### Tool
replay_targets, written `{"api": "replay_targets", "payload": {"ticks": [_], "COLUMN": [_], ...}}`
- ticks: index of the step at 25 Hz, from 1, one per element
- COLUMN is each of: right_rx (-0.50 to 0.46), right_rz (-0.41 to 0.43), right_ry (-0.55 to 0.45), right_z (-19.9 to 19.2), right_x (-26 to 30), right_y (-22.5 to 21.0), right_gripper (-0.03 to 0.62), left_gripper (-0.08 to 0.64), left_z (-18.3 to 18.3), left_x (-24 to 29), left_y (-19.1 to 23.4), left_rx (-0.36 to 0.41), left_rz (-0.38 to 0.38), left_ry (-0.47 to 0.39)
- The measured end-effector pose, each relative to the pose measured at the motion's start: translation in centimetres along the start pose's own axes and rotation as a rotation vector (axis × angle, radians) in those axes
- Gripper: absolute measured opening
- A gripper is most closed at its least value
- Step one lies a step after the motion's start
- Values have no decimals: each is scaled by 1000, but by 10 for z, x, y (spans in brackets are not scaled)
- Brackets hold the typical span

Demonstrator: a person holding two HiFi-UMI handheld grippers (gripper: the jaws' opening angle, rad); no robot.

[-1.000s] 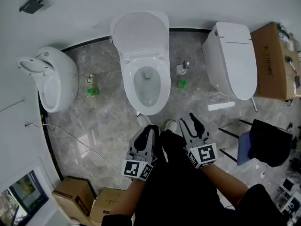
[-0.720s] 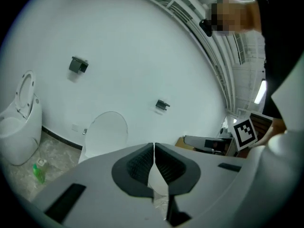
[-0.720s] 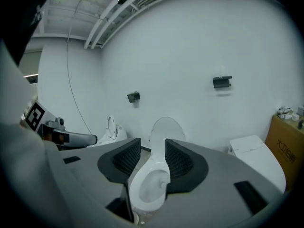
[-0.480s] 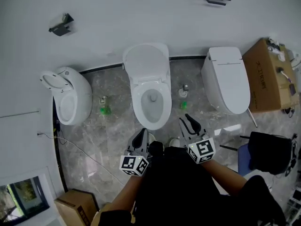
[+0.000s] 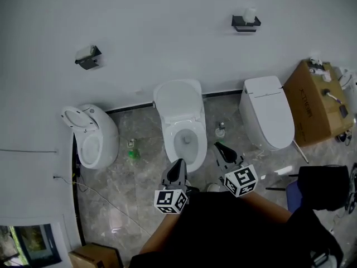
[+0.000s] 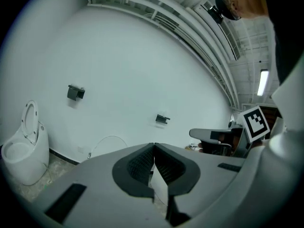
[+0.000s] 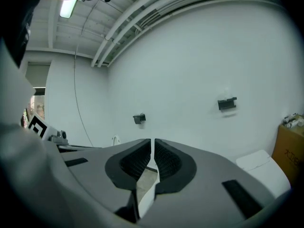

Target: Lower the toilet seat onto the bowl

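The middle toilet [image 5: 186, 141] stands against the wall with its white seat and lid [image 5: 178, 100] raised upright behind the open bowl. Both grippers hang in front of the bowl, apart from it. My left gripper [image 5: 178, 165] is shut with nothing in it; its ribbed pads [image 6: 142, 163] meet. My right gripper [image 5: 219, 147] has just been closing, and its jaws stand all but together with nothing between them. The right gripper view shows its pads [image 7: 166, 160] against the bare wall. The seat is hidden behind the jaws in both gripper views.
A rounded toilet [image 5: 92, 135] with its seat up stands to the left, and a closed-lid toilet [image 5: 268, 116] to the right. A cardboard box [image 5: 318, 102] and a dark chair [image 5: 323, 183] are further right. Two holders [image 5: 87, 56] [image 5: 246, 21] hang on the wall. A green item [image 5: 133, 154] sits on the floor.
Both grippers have risen, and the head view now takes in more wall. The right jaws went from wide apart to nearly together. The left jaws closed fully.
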State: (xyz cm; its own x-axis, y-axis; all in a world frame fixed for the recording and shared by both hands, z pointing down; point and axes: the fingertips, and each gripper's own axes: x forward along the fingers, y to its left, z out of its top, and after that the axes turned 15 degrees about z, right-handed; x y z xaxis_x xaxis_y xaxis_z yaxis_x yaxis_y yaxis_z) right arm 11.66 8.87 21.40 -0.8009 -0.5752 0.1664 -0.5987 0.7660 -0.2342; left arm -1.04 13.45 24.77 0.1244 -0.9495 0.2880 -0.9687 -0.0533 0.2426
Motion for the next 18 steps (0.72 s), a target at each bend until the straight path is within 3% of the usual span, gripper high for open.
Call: {"api": "replay_targets", "payload": {"ticks": [5, 13, 18], "right_rx": [-79, -113, -186], "right_rz": [-8, -39, -46], "right_ry": [-54, -29, -47], "right_z": [41, 48, 66], "right_x": [4, 6, 10], "right_y": [2, 0, 4], "right_gripper": [35, 34, 34], "left_gripper": [17, 17, 17], "left_z": [27, 51, 57], "left_x": [0, 4, 10], "left_y": [1, 6, 15], "left_rx": [-19, 16, 17], "left_rz": [-21, -12, 10], "left_ry": [-33, -65, -66]}}
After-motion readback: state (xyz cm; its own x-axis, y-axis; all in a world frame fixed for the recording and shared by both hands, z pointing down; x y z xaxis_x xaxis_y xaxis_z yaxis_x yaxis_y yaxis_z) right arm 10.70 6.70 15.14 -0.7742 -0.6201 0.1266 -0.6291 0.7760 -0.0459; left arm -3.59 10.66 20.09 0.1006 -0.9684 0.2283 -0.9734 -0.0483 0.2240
